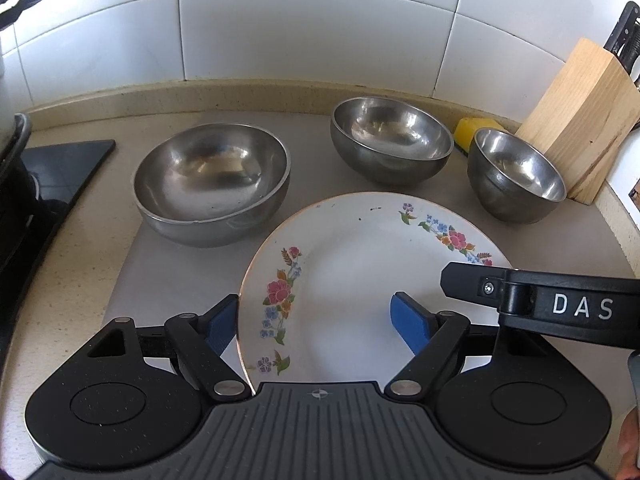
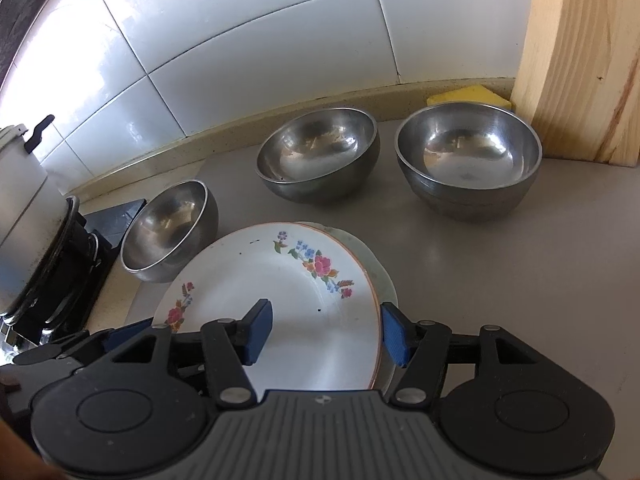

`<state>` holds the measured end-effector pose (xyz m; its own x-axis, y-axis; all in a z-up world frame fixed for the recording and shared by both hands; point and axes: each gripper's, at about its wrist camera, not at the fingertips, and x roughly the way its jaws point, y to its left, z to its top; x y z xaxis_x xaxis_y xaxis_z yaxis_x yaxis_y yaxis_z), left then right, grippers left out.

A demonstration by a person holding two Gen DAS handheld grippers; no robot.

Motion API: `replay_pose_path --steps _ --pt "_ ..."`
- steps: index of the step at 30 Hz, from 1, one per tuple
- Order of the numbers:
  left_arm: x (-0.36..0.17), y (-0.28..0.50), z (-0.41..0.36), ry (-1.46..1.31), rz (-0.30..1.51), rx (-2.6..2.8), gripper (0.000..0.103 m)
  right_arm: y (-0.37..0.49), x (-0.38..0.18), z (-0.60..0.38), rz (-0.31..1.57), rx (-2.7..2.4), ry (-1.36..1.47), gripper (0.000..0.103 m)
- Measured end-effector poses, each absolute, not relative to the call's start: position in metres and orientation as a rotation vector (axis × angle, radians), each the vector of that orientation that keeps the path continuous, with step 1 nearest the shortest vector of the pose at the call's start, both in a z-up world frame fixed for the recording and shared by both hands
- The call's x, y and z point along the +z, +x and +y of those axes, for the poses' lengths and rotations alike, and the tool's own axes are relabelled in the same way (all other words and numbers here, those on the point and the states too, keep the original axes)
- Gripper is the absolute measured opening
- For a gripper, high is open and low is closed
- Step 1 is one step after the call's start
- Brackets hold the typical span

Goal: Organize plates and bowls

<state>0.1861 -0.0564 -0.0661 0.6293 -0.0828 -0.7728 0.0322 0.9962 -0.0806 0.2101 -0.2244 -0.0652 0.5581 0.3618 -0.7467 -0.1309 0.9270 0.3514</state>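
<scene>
A white floral plate (image 1: 352,280) lies on top of another plate (image 2: 382,276) on a grey mat (image 1: 160,272). Three steel bowls stand behind it: a large one (image 1: 212,184), a medium one (image 1: 390,140) and a small one (image 1: 516,172). They also show in the right wrist view: the large bowl (image 2: 170,236), the medium bowl (image 2: 320,156), the small bowl (image 2: 468,160). My left gripper (image 1: 314,328) is open, its fingers straddling the plate's left rim. My right gripper (image 2: 326,332) is open, straddling the plate's right rim (image 2: 376,312). The right gripper's finger shows in the left wrist view (image 1: 472,280).
A wooden knife block (image 1: 580,116) stands at the back right, with a yellow sponge (image 1: 474,128) beside it. A black stove (image 1: 56,172) with a pot (image 2: 36,248) is at the left. A white tiled wall (image 1: 300,20) runs behind the counter.
</scene>
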Motion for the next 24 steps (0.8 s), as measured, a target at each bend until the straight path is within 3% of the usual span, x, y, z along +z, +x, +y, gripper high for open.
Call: replay_pose_path --steps 5,24 --pt "-0.066 0.186 -0.056 -0.05 0.881 -0.057 0.075 0.213 -0.064 -0.224 0.939 0.305 0.275 0.039" --pt "-0.047 0.172 -0.061 -0.022 0.818 -0.024 0.078 0.216 -0.061 -0.229 0.908 0.325 0.22 0.042"
